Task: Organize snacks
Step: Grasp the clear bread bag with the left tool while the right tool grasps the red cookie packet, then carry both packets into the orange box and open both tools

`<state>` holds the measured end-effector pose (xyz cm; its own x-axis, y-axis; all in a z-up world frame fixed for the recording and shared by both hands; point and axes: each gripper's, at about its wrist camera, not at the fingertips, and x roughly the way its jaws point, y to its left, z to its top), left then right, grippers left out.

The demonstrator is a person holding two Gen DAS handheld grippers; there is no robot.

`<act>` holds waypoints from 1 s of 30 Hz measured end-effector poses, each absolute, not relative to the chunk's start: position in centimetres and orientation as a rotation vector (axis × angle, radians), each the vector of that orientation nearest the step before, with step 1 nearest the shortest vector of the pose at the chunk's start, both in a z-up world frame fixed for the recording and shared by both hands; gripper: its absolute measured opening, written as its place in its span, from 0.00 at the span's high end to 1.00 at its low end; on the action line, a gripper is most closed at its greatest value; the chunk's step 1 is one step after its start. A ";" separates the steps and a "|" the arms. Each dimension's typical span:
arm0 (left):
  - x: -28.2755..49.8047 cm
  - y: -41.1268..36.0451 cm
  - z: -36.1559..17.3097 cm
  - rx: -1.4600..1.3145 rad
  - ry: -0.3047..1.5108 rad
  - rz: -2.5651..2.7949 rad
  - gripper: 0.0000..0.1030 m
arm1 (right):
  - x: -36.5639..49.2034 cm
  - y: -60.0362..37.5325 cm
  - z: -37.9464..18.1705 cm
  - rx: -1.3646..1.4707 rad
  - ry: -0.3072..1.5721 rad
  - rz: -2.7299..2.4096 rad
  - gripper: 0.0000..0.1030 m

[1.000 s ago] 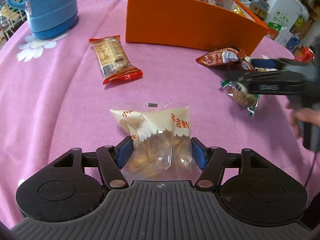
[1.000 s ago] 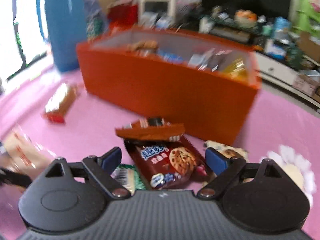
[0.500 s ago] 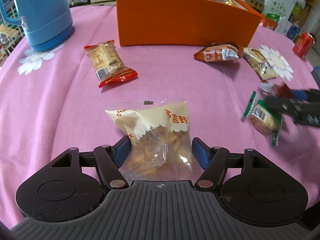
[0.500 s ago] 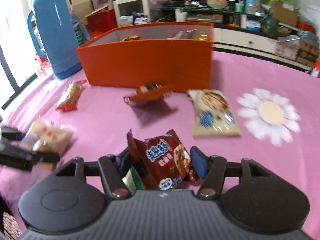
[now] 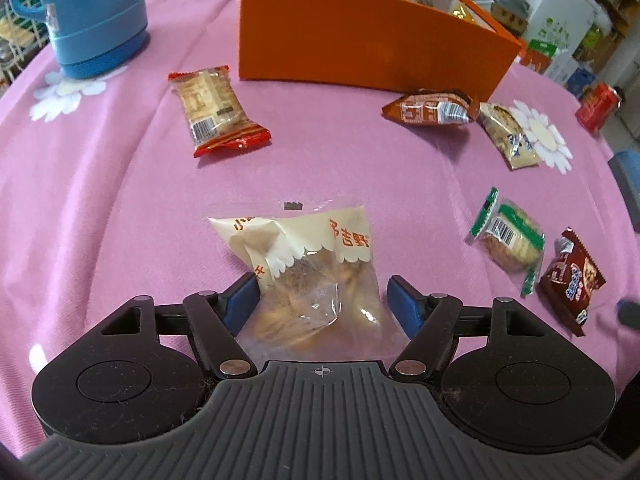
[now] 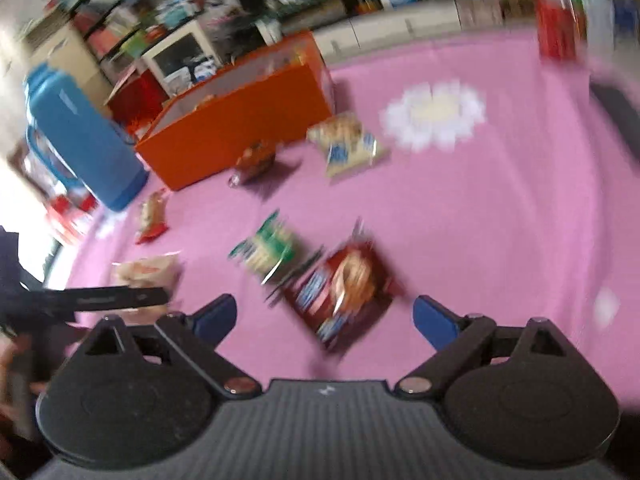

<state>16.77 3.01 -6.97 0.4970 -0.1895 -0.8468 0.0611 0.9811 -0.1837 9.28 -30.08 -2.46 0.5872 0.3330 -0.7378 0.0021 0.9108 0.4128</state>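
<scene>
Snacks lie all over the pink cloth [image 5: 100, 200], and the job now is picking them up for the orange box [image 5: 360, 40].

The left claw [image 5: 320, 300] has the clear bag of cookies [image 5: 312, 272] between its blue fingers [image 5: 242, 300]. One finger touches the bag; the other looks just beside it. So the claw is partly closed around the bag, but I think the grip is not tight yet.

The right claw [image 6: 324, 316] is wide open and holds nothing. The brown cookie pack [image 6: 340, 288] lies on the cloth just in front of it, between the fingers' reach. The green pack [image 6: 266, 248] sits just left of that.

Next, I think the left claw needs to squeeze the bag softly, lift it, and carry it far forward to the box. Cookies break, so go gently.
</scene>
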 end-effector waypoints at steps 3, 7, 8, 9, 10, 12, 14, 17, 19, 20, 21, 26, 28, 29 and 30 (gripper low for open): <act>16.7 3.3 -7.0 -0.148 1.040 -0.160 0.48 | 10.5 -29.9 -4.4 0.487 0.992 0.216 0.09; 16.5 3.8 -6.9 -0.165 1.043 -0.162 0.47 | 13.8 -28.2 -5.1 0.360 0.972 0.215 0.08; 16.5 3.8 -6.9 -0.169 1.043 -0.162 0.47 | 14.8 -27.7 -5.2 0.309 0.966 0.218 0.08; 16.4 3.8 -6.9 -0.168 1.044 -0.161 0.45 | 15.6 -27.1 -5.2 0.258 0.961 0.218 0.09; 16.4 3.8 -6.9 -0.166 1.045 -0.159 0.44 | 16.2 -26.6 -5.3 0.219 0.955 0.219 0.09; 16.3 3.7 -6.8 -0.156 1.045 -0.160 0.42 | 16.4 -26.2 -5.3 0.180 0.943 0.214 0.09; 16.1 3.6 -6.7 -0.140 1.037 -0.170 0.39 | 15.6 -26.3 -5.2 0.172 0.921 0.207 0.09; 16.1 3.2 -6.7 -0.114 1.029 -0.164 0.35 | 15.1 -26.4 -5.6 0.118 0.902 0.167 0.09; 16.3 2.8 -6.8 -0.102 1.030 -0.163 0.35 | 15.2 -26.4 -5.9 0.104 0.901 0.155 0.09; 16.4 2.6 -6.8 -0.091 1.031 -0.155 0.36 | 15.2 -26.3 -6.0 0.089 0.889 0.153 0.09; 16.5 2.5 -7.0 -0.082 1.035 -0.145 0.39 | 15.4 -25.9 -6.1 0.065 0.884 0.148 0.10; 16.6 1.9 -7.0 -0.016 1.020 -0.121 0.68 | 14.5 -25.9 -5.9 -0.045 0.834 0.132 0.52; 16.5 2.5 -6.6 -0.078 1.026 -0.138 0.69 | 14.1 -26.9 -5.5 0.005 0.843 0.126 0.52; 16.3 2.8 -6.2 -0.093 1.016 -0.140 0.69 | 13.8 -27.4 -5.2 0.035 0.842 0.124 0.52; 16.0 3.1 -5.7 -0.102 1.004 -0.139 0.69 | 13.5 -27.8 -4.6 0.068 0.837 0.124 0.52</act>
<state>16.05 3.08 -5.71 0.5294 -0.1628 -0.8326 0.0690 0.9864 -0.1490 13.47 -27.82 -4.62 0.6633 0.1364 -0.7358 -0.0829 0.9906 0.1088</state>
